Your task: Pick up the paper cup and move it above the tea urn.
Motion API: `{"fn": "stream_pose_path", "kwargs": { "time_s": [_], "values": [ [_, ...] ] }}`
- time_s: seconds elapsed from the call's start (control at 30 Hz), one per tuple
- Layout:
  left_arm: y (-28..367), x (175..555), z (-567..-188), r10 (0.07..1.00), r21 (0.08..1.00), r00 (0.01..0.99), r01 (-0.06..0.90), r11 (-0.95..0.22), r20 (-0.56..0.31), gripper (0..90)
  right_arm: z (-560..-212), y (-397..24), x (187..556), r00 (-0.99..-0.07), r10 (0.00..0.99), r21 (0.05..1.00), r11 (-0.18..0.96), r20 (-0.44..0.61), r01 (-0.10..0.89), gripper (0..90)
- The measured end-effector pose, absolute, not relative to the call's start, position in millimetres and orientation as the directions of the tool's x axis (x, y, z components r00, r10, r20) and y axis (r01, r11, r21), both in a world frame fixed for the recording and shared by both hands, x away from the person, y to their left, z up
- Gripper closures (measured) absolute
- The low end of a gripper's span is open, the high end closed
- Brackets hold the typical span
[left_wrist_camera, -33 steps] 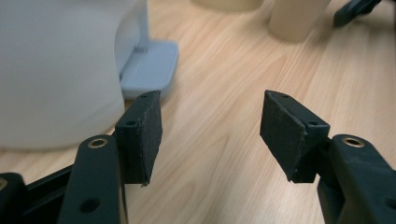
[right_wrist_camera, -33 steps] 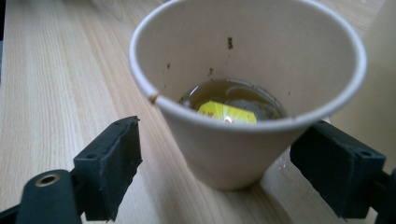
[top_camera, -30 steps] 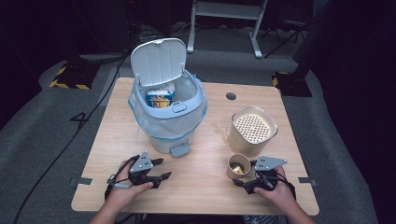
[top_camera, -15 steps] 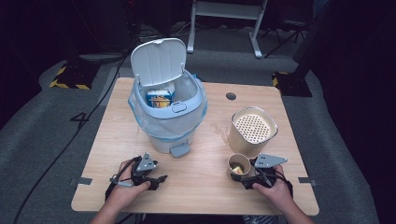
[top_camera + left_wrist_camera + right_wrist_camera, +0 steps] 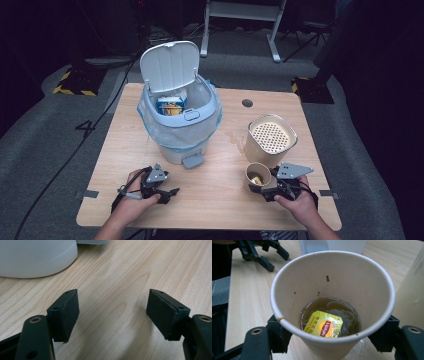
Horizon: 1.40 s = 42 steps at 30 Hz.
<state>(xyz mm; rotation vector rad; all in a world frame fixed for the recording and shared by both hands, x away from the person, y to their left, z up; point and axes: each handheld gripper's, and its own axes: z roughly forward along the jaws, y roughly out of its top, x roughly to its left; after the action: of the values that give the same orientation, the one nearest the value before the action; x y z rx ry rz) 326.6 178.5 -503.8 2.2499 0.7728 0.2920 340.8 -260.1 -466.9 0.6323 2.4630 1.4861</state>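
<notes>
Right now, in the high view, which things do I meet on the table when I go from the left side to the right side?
Left tool → white pedal bin with its lid up → paper cup with a tea bag, gripped by the right tool → beige container with a perforated top.

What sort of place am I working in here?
Probably a lab or studio mock-up, not a home: one wooden table on grey carpet, hazard-striped tape, dark surroundings. A bin and paper cup are laid out.

Lidded bin point(image 5: 179, 127), strainer canister point(image 5: 270, 140)
</notes>
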Motion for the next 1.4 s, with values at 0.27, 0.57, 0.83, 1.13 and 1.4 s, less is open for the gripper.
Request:
{"fn": "stream_pose_path", "kwargs": {
  "time_s": [0.27, 0.57, 0.83, 1.13, 1.4],
  "values": [
    [180, 329, -504, 0.598, 0.705, 0.801, 0.436, -0.560, -0.020, 26.9, -433, -265, 342, -0.904, 0.426, 0.886, 0.401, 0.046, 0.234, 30.7],
    [181, 330, -504, 0.609, 0.705, 0.793, 0.443, -0.554, -0.020, 26.8, -391, -270, 348, -0.915, 0.404, 0.887, 0.417, 0.015, 0.199, 30.7],
    [181, 330, -504, 0.609, 0.705, 0.793, 0.443, -0.554, -0.020, 26.7, -362, -276, 358, -0.910, 0.414, 0.892, 0.418, -0.018, 0.173, 30.8],
    [181, 334, -504, 0.602, 0.703, 0.798, 0.440, -0.559, -0.021, 26.0, -339, -287, 378, -0.883, 0.468, 0.905, 0.387, -0.027, 0.177, 30.8],
    [181, 338, -504, 0.601, 0.703, 0.799, 0.441, -0.558, -0.024, 25.5, -326, -296, 400, -0.858, 0.512, 0.903, 0.389, -0.046, 0.183, 30.7]
  ]
}}
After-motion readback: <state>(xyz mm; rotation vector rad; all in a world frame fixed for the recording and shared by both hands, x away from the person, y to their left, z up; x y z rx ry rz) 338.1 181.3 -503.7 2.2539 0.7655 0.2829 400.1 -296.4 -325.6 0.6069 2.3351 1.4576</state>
